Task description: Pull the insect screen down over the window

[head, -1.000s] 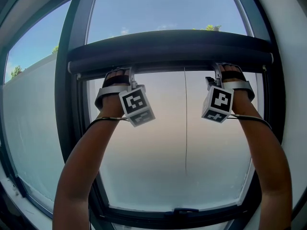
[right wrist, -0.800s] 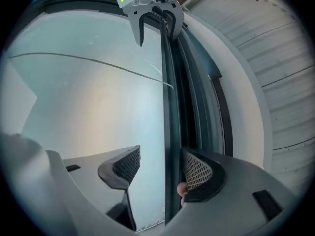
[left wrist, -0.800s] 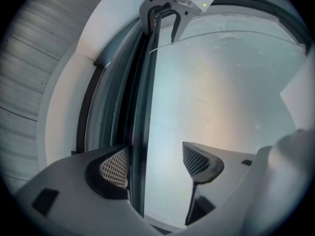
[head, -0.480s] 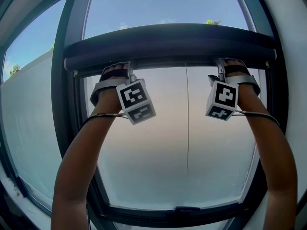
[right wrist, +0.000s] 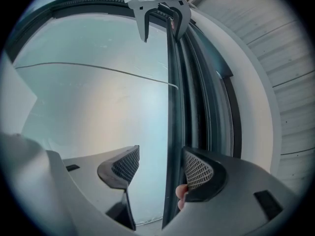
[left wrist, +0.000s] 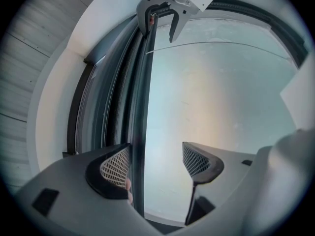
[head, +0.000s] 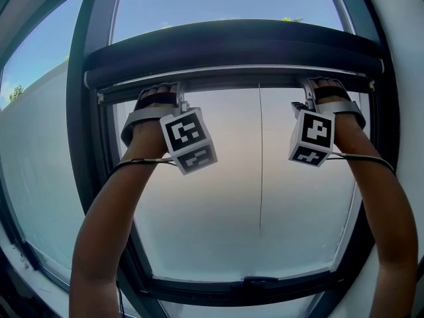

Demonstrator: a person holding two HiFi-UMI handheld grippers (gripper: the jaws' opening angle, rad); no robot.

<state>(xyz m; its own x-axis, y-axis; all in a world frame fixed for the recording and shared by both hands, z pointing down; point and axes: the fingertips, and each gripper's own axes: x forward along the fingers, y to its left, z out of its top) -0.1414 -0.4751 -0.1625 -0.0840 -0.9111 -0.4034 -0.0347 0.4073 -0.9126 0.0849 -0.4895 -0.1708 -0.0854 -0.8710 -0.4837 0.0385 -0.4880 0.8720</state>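
The insect screen's dark roller housing (head: pixel 232 45) spans the top of the window, with its pull bar (head: pixel 232 78) right beneath it. My left gripper (head: pixel 177 97) reaches up to the bar's left part and my right gripper (head: pixel 307 93) to its right part. In the left gripper view the bar (left wrist: pixel 140 107) runs between the wide-apart jaws of the left gripper (left wrist: pixel 156 163), close to the left pad (left wrist: pixel 115 167). In the right gripper view the bar (right wrist: pixel 172 107) lies by the right pad (right wrist: pixel 199 171) of the right gripper (right wrist: pixel 162 168). That gripper's jaws have just been opening, with the bar between them.
A thin pull cord (head: pixel 260 164) hangs down the middle of the hazy pane. The dark window frame (head: pixel 86 151) surrounds it, with a latch (head: pixel 258 282) on the bottom rail. White wall (head: pixel 404 58) flanks the right side.
The housing and bar sit slightly higher in the head view. Both grippers stay at the bar, and the right marker cube has shifted a little to the right.
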